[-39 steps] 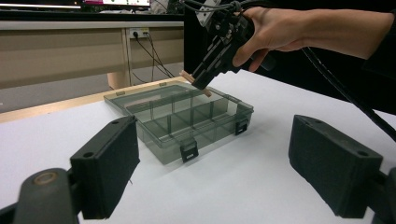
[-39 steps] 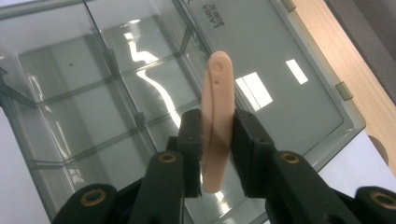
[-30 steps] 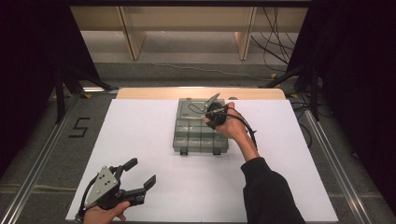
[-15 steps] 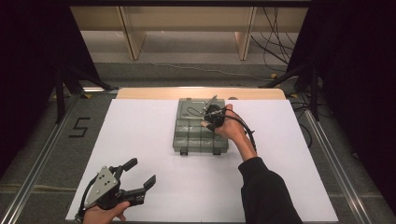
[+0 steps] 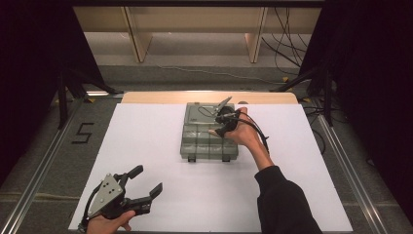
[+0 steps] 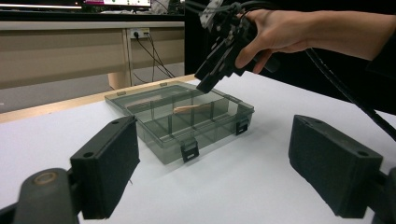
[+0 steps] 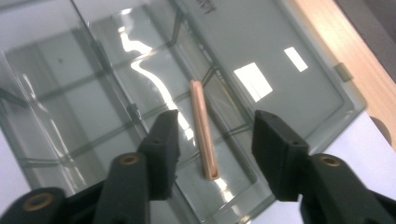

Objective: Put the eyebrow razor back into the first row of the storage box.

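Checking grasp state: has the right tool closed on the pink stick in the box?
No. In the right gripper view the right tool is open, the pink stick lying untouched between its jaws.

smoky grey box (image 5: 209,134), white table (image 5: 146,141)

Black curtains (image 5: 34,58) flank wooden shelving (image 5: 195,24); cables (image 5: 287,44) cross grey floor (image 5: 195,73)

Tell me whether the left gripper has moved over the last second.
No. In the high view the left gripper keeps its spot at the white mat's near-left corner, jaws open, far from the box.
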